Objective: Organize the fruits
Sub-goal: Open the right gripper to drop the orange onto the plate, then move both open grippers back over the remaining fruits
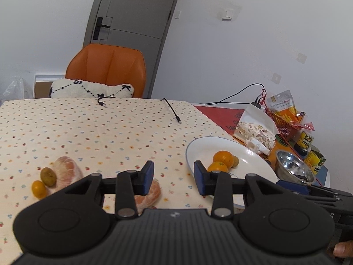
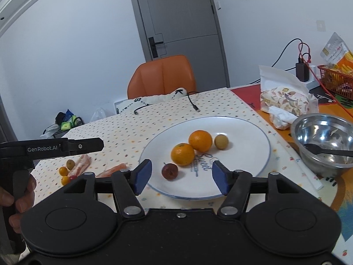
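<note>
Your white round plate with the thin blue rim (image 2: 253, 132) already carries four fruits: two round oranges (image 2: 200, 141), a small tan longan-like fruit (image 2: 221, 141) and a small dark red fruit (image 2: 169, 171). Judged from this, the task is roughly half done.

Left on the dotted tablecloth (image 1: 110, 128), well apart from the plate: two peeled pomelo segments (image 1: 67, 170), a small green-brown fruit (image 1: 48, 176) and a small orange kumquat (image 1: 39, 189), with more small fruits visible in the right view.

Your left gripper (image 1: 173, 177) stands spread and empty above the cloth near a segment. Your right gripper (image 2: 180, 176) is likewise released, over the plate's near edge.
</note>
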Demonstrator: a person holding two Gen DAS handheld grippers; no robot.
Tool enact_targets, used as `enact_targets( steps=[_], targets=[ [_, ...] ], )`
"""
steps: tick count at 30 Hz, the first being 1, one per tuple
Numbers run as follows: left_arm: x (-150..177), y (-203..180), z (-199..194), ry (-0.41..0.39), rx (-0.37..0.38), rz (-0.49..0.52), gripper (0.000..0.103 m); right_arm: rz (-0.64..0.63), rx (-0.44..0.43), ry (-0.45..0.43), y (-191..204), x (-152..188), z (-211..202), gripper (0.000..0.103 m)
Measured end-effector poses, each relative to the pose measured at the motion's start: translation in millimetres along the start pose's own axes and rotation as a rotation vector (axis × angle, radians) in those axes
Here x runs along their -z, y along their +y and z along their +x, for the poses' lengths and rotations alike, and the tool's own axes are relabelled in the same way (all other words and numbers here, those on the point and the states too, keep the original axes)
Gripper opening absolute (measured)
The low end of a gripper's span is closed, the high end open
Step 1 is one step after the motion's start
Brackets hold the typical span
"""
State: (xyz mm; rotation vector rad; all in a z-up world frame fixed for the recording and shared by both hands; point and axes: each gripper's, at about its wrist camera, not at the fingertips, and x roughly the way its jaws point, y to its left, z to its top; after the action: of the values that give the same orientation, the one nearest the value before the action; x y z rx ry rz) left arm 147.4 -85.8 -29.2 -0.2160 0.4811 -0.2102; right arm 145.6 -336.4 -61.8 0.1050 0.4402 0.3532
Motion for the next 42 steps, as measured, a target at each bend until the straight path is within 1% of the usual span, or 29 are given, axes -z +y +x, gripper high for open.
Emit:
enact_targets(
  steps=[12,14,16,18,19,23,24,26,28,29,31,34,37,42],
  targets=[
    [-1,31,-29,-0.012,-0.084,-0.03,0.038,-0.016,-0.057,0.014,23,5,8,0.065],
    [0,37,-33,-0.009,-0.098,-0.043,0.046,-0.019,-0.066,0.014,26,5,10,0.066],
    [0,42,-38,-0.023,-0.107,-0.054,0.067,-0.023,-0.077,0.014,30,5,11,0.068],
    [1,48,-43,-0.036,-0.114,-0.064,0.077,-0.026,-0.082,0.013,32,5,11,0.07],
    [1,49,-45,-0.041,-0.119,-0.066,0.08,-0.03,-0.087,0.012,35,5,12,0.07],
    [1,58,-52,-0.041,-0.14,-0.073,0.08,-0.042,-0.11,0.016,42,5,15,0.073],
    [2,60,-54,-0.04,-0.146,-0.074,0.081,-0.045,-0.116,0.018,44,5,15,0.075],
    [4,64,-57,-0.039,-0.162,-0.074,0.086,-0.051,-0.128,0.02,48,5,17,0.079],
    [6,68,-60,-0.042,-0.181,-0.07,0.091,-0.056,-0.143,0.022,52,5,19,0.086],
    [7,70,-62,-0.042,-0.186,-0.068,0.092,-0.058,-0.152,0.021,54,5,20,0.088],
    [9,74,-64,-0.036,-0.193,-0.074,0.093,-0.061,-0.171,0.02,59,6,21,0.095],
    [13,80,-67,-0.03,-0.202,-0.086,0.095,-0.069,-0.197,0.02,66,6,22,0.103],
    [19,84,-69,-0.022,-0.222,-0.089,0.095,-0.081,-0.211,0.021,73,8,24,0.103],
    [29,93,-71,0.005,-0.234,-0.101,0.095,-0.096,-0.227,0.049,84,12,31,0.103]
  ],
)
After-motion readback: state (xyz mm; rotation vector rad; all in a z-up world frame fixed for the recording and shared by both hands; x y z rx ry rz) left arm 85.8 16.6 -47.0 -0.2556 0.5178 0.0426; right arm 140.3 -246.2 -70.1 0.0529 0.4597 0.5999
